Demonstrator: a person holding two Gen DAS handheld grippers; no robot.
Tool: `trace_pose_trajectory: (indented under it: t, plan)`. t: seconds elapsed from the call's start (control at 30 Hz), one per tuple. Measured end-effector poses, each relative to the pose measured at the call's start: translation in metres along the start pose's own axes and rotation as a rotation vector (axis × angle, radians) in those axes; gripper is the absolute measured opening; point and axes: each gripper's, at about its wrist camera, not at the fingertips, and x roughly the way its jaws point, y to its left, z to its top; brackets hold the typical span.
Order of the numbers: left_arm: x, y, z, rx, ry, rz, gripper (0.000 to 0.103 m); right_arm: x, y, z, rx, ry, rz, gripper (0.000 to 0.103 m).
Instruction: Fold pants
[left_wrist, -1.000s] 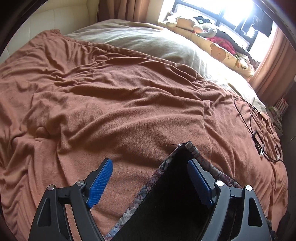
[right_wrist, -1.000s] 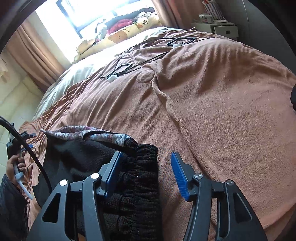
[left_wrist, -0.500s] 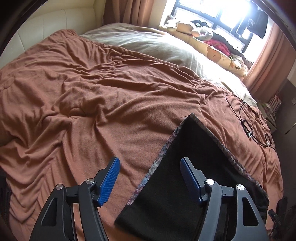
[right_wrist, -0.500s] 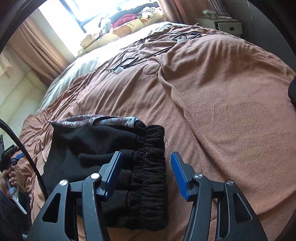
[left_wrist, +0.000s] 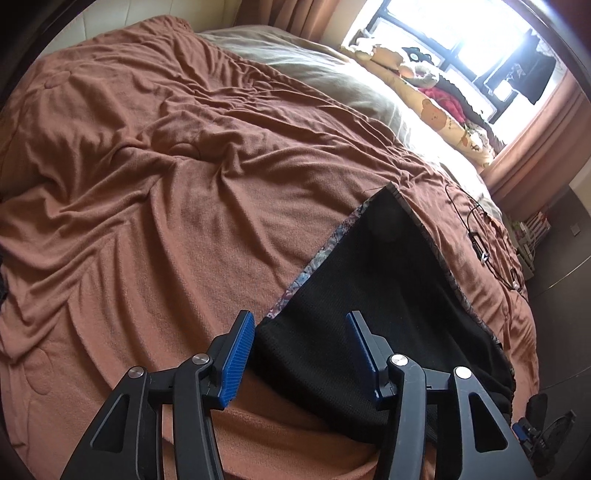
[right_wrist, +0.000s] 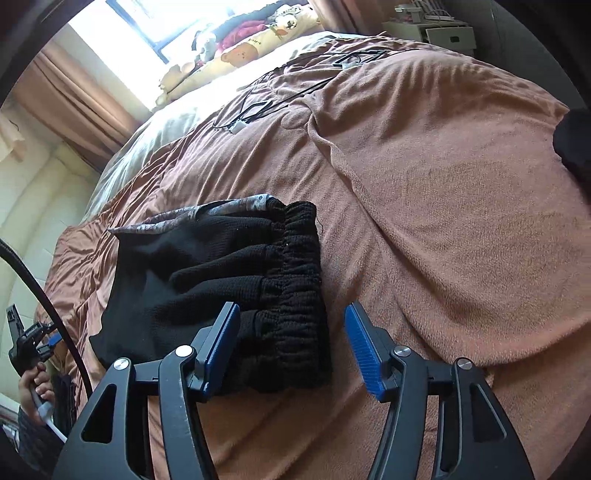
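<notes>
The black knit pants (left_wrist: 376, 295) lie folded flat on the brown blanket (left_wrist: 177, 206), with a patterned grey lining showing along the edges. In the right wrist view the pants (right_wrist: 207, 280) show their gathered elastic waistband (right_wrist: 299, 295) at the right side. My left gripper (left_wrist: 299, 350) is open and empty, hovering above the near corner of the pants. My right gripper (right_wrist: 291, 347) is open and empty, above the waistband's near end. The other hand-held gripper (right_wrist: 33, 336) shows at the far left of the right wrist view.
Black cables with a small white plug (right_wrist: 255, 114) lie on the blanket beyond the pants. Pillows and soft toys (left_wrist: 436, 107) line the window side. A white nightstand (right_wrist: 439, 33) stands at the far right. A dark item (right_wrist: 576, 144) sits at the bed's right edge.
Both grippers have pulled back and up from the pants, so more of the folded garment shows. The pants lie still on the blanket.
</notes>
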Motion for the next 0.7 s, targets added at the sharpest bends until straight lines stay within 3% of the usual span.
trace_pose_trajectory:
  t: [0.53,0.7]
  plan:
    - [0.027,0.032,-0.052,-0.143,0.084,-0.089,0.054,0.023,-0.029,-0.019,0.168,0.116,0.183,0.061]
    - [0.043,0.039,-0.06,-0.186,0.112,-0.115,0.054,0.044,-0.037,-0.017,0.19,0.141,0.18,0.061]
